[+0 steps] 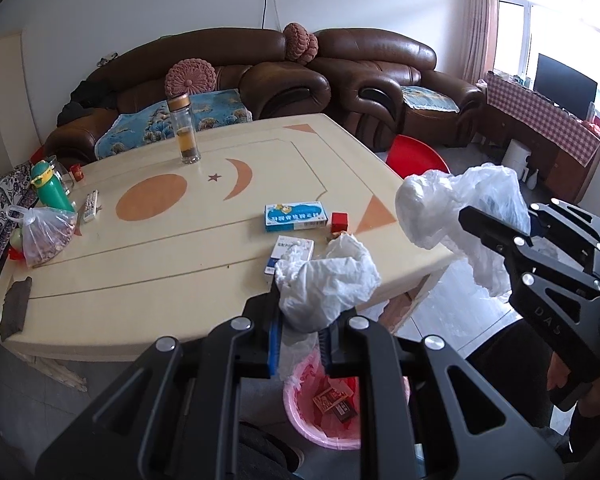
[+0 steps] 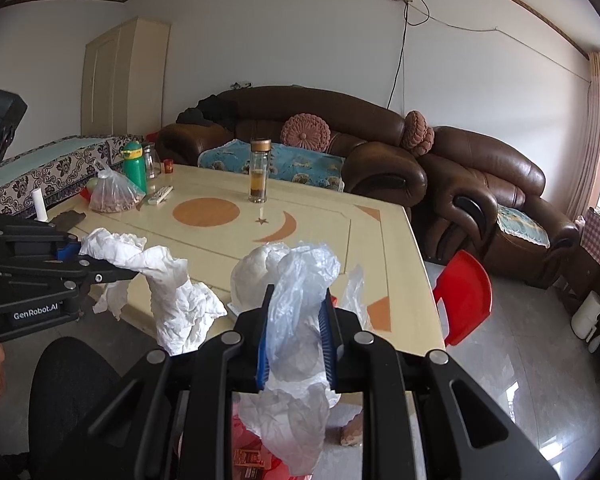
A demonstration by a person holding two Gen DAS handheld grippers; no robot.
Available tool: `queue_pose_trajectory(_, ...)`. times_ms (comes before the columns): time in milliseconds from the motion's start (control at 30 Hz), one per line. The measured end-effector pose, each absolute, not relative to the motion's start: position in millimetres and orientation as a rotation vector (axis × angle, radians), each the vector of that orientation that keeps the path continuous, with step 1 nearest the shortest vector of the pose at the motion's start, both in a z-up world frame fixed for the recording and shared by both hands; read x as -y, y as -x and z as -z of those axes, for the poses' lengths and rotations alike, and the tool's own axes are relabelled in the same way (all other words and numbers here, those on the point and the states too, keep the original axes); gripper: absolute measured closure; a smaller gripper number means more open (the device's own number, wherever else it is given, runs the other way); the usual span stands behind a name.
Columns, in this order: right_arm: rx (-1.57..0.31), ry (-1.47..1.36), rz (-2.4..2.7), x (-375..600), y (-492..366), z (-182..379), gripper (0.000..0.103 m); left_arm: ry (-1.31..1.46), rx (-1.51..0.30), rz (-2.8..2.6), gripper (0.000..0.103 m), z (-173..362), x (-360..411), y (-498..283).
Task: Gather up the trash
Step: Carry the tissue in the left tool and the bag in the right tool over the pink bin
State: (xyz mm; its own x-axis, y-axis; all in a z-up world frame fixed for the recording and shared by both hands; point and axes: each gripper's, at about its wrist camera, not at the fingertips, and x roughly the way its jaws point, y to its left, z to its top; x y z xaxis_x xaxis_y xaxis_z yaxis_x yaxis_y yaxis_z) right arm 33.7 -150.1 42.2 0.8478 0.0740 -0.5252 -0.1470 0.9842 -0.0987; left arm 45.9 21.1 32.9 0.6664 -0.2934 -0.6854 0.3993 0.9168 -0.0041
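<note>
My left gripper [image 1: 300,332] is shut on a crumpled white paper wad [image 1: 324,284], held above a pink-lined trash bin [image 1: 324,404] on the floor by the table's near edge. The wad [image 2: 172,280] and left gripper [image 2: 92,264] also show in the right wrist view. My right gripper [image 2: 296,340] is shut on a clear crumpled plastic bag [image 2: 300,300] that hangs down over the bin. In the left wrist view the right gripper [image 1: 504,224] holds that bag [image 1: 460,212] off the table's right corner.
The cream table [image 1: 160,264] carries a blue box [image 1: 296,216], a small white box [image 1: 288,252], a red cube [image 1: 339,221], a glass bottle [image 1: 185,130], a green bottle [image 1: 50,186], a remote and a bag of nuts [image 1: 46,236]. A red chair [image 2: 466,296] and brown sofas [image 2: 380,152] stand beyond.
</note>
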Motion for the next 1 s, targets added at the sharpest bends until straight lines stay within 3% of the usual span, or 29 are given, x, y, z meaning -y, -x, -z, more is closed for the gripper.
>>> queue_pose_trajectory(1000,-0.758,0.118,-0.113,154.2,-9.8,39.5,0.082,-0.209,-0.924,0.446,0.087,51.6,0.1,-24.9)
